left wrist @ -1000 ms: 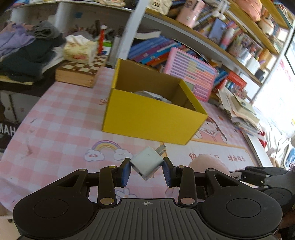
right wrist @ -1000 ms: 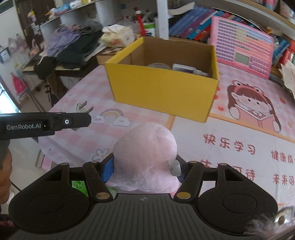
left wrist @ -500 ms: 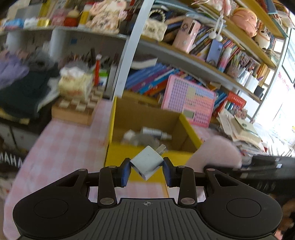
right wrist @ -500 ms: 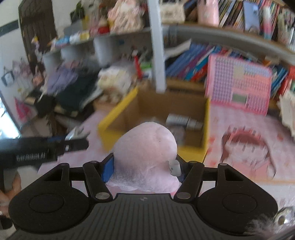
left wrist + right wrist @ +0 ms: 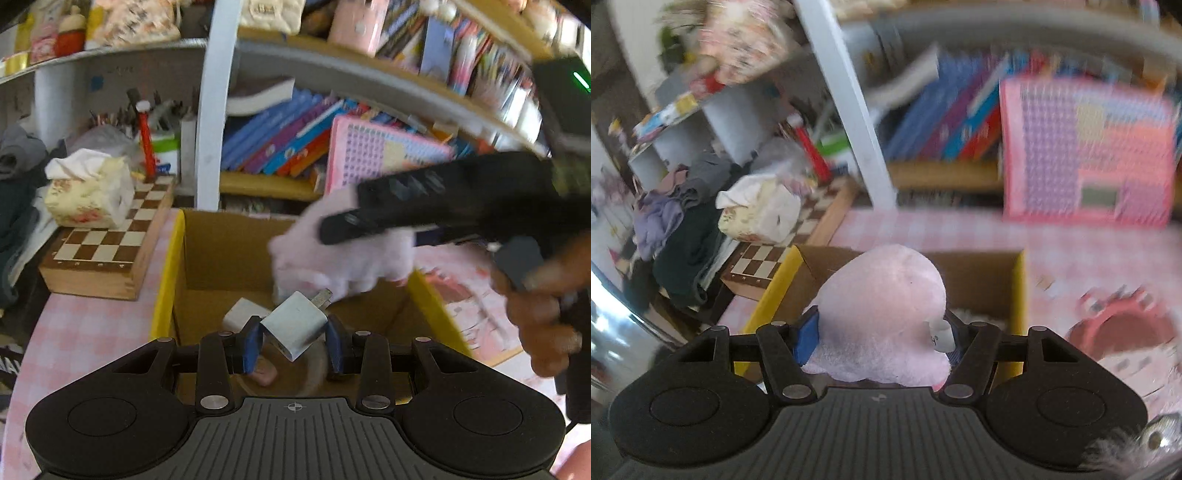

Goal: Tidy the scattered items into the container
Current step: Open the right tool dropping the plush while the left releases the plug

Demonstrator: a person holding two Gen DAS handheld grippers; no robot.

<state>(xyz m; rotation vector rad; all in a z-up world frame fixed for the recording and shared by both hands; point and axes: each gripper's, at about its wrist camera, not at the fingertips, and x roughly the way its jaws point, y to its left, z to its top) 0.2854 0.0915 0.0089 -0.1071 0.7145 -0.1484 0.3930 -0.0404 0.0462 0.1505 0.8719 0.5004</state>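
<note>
While both tools hang over the one yellow box [image 5: 167, 280], each carries a single item; the left tool [image 5: 294, 341] has its blue pads [image 5: 251, 341] pinched narrowly on one pale charger plug [image 5: 294, 325], tilted on a corner with its metal prongs pointing up and away, above the box's open mouth; the right tool [image 5: 879, 334] grips one pink plush toy [image 5: 882, 310] that bulges between the two fingers, also above the box, a small white tag at the right pad; inside the box lie one white block [image 5: 242, 314] and one blurred pink piece I cannot identify; on the pink checked counter [image 5: 92, 332] beside the box sits one chessboard case [image 5: 107, 254] with one tissue pack [image 5: 88, 192] on top; one pink toy laptop [image 5: 1086, 151] leans against the bookshelf.
</note>
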